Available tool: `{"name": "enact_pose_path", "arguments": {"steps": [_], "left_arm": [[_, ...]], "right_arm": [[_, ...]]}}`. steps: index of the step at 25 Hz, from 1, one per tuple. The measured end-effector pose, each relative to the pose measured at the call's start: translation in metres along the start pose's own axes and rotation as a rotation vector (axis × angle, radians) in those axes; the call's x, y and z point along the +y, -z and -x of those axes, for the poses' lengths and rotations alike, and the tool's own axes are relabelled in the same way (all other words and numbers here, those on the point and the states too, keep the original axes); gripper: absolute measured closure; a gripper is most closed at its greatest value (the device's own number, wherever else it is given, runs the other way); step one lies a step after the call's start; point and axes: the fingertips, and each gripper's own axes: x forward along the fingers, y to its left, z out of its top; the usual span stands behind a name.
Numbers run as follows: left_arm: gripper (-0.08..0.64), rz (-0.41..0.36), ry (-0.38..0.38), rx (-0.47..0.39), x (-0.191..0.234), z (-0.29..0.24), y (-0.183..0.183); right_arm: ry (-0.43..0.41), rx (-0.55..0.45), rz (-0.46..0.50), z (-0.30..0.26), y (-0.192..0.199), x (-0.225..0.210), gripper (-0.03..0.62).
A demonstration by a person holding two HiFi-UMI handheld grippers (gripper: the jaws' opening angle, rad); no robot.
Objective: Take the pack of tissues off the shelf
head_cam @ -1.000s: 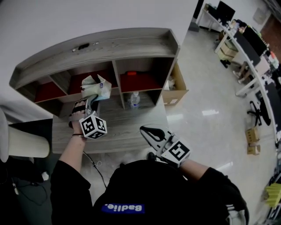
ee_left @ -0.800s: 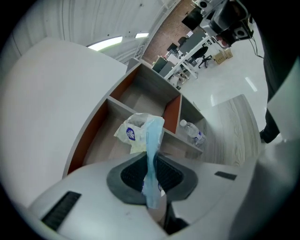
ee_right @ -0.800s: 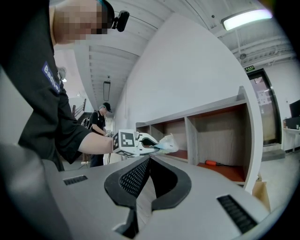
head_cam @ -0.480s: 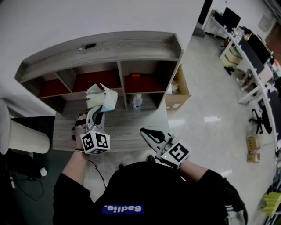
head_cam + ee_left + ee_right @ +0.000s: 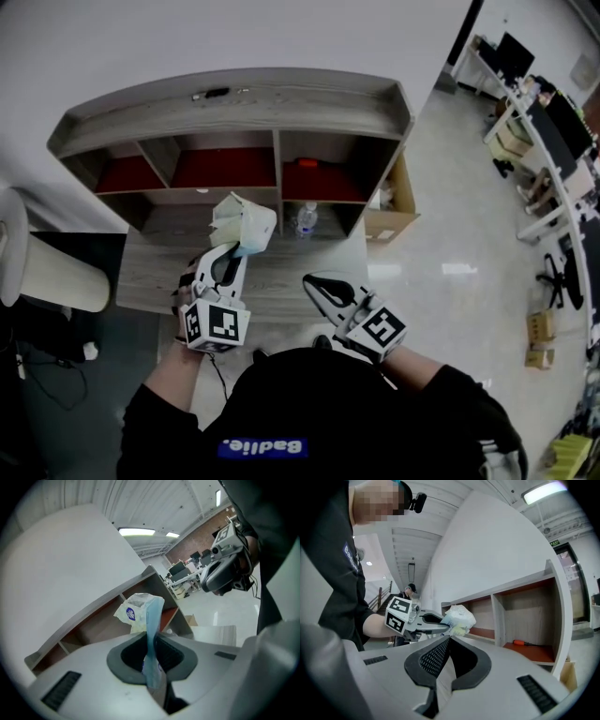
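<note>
Now we are gripping the pack of tissues (image 5: pixel 244 223) by its thin wrapper edge in the left claw (image 5: pixel 234 249), clear of the shelf (image 5: pixel 234 98), wanting a firm squeeze, the right claw (image 5: pixel 317 283) idling closed.

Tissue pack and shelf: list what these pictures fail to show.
- Print on the tissue pack: too small and blurred, left gripper view.
- Its lower end: hidden between the left gripper's jaws, same view.
- Label of the bottle: too small, head view.
- Far end of the shelf: behind the left gripper, right gripper view.
</note>
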Motion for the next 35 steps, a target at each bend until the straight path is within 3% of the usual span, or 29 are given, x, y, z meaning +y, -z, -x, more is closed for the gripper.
{"name": "enact_pose_path", "arguments": {"steps": [6, 15, 21, 28, 35], "left_arm": [[0.523, 0.197, 0.009, -0.055, -0.004, 0.020, -0.012], [0.523, 0.343, 0.024, -0.105, -0.010, 0.041, -0.027], [0.523, 0.506, 0.050, -0.149, -0.019, 0.051, -0.031], [0.523, 0.611, 0.058, -0.167, -0.022, 0.062, -0.035], [0.523, 0.647, 0.058, -0.194, -0.026, 0.069, -0.035]], "right_arm": [[-0.025, 0.007, 0.000, -0.003, 0.001, 0.004, 0.563], [-0.055, 0.018, -0.001, -0.005, 0.004, 0.012, 0.563], [-0.078, 0.011, 0.001, -0.008, 0.003, 0.019, 0.563], [-0.106, 0.006, 0.002, -0.012, 0.001, 0.026, 0.563], [-0.122, 0.000, -0.004, -0.014, 0.001, 0.032, 0.563]]}}
